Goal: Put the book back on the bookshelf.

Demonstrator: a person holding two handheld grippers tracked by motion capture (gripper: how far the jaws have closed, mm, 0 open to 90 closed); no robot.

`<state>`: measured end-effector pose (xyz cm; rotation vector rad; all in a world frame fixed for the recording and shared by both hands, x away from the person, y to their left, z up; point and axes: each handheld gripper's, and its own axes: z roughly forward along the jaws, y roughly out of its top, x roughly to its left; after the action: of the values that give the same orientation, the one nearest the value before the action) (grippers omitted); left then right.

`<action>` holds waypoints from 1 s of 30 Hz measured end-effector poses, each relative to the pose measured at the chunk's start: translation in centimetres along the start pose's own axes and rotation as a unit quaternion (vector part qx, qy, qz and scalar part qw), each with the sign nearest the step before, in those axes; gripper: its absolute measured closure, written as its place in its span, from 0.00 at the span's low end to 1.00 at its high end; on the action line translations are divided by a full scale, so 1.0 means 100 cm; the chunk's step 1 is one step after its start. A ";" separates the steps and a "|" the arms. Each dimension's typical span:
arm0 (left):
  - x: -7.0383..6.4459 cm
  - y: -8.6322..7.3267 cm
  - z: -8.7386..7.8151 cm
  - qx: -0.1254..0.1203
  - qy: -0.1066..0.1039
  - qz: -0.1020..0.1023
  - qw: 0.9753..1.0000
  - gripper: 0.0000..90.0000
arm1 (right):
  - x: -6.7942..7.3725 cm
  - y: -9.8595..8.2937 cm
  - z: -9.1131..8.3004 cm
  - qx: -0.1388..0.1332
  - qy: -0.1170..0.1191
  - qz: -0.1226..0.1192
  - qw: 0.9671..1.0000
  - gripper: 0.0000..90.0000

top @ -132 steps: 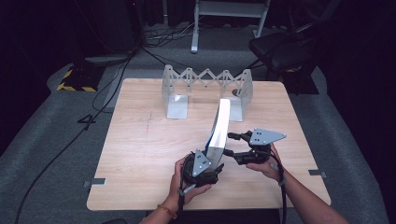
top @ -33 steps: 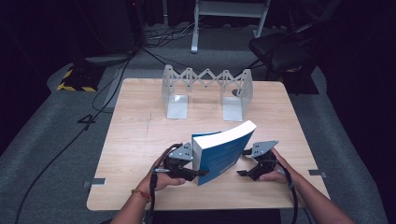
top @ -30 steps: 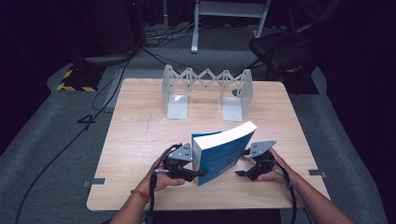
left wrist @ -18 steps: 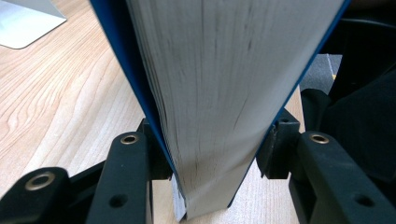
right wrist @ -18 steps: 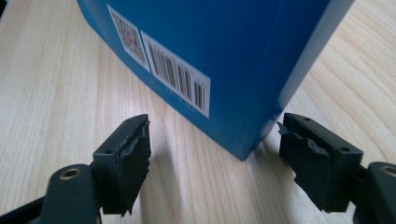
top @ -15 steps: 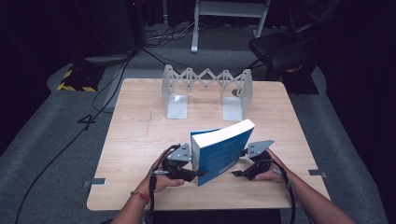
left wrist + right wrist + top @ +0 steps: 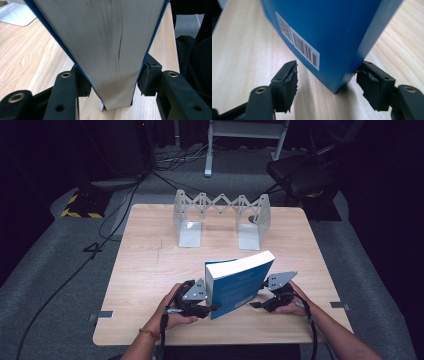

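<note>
On wooden table (image 7: 150,270), thick blue book (image 7: 239,287) stands clamped by left hand-held gripper (image 7: 112,80); right hand-held gripper (image 7: 328,86) gapes.

A book (image 7: 239,283) stood on edge on the table (image 7: 150,270), near its front, between the left gripper (image 7: 200,302) and right gripper (image 7: 267,301); a folding rack (image 7: 220,217) stood behind, well apart
</note>
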<state>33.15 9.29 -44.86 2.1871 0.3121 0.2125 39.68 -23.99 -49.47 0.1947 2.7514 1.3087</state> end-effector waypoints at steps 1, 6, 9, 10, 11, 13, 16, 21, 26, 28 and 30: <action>0.000 0.000 0.000 0.000 0.000 0.000 1.000 0.58 | 0.000 0.000 0.000 0.000 0.000 0.000 1.000 0.40; -0.003 0.000 0.002 0.020 0.015 0.011 1.000 0.56 | 0.007 0.000 -0.007 -0.001 0.004 -0.011 1.000 0.41; -0.006 -0.007 0.007 0.027 0.026 0.000 0.999 0.55 | 0.009 0.000 -0.009 -0.001 0.009 -0.013 1.000 0.41; -0.008 -0.009 0.009 0.027 0.033 -0.004 0.999 0.54 | 0.010 0.000 -0.010 0.000 0.011 -0.011 1.000 0.41; -0.009 -0.010 0.010 0.027 0.035 -0.007 0.999 0.54 | 0.010 0.000 -0.010 -0.001 0.011 -0.011 1.000 0.41; -0.010 -0.011 0.011 0.029 0.040 -0.011 0.999 0.53 | 0.011 0.001 -0.011 -0.002 0.011 -0.010 1.000 0.41; -0.010 -0.013 0.010 0.028 0.040 -0.019 0.999 0.53 | 0.012 0.001 -0.012 -0.007 0.011 -0.011 1.000 0.41; -0.013 -0.015 0.010 0.028 0.045 -0.024 0.998 0.55 | 0.013 0.003 -0.014 -0.009 0.008 -0.015 1.000 0.43; -0.014 -0.015 0.008 0.028 0.034 -0.025 0.999 0.60 | 0.013 0.007 -0.016 -0.033 0.001 -0.011 0.999 0.45; -0.014 -0.016 0.008 0.028 0.024 -0.032 0.999 0.63 | 0.014 0.011 -0.015 -0.039 -0.002 -0.014 0.999 0.45; -0.014 -0.016 0.008 0.027 0.024 -0.032 0.999 0.63 | 0.014 0.014 -0.015 -0.046 -0.002 -0.014 0.999 0.45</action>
<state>31.77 9.14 -46.67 2.2232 0.4193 0.2234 38.20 -24.09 -47.48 0.1508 2.6721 1.4221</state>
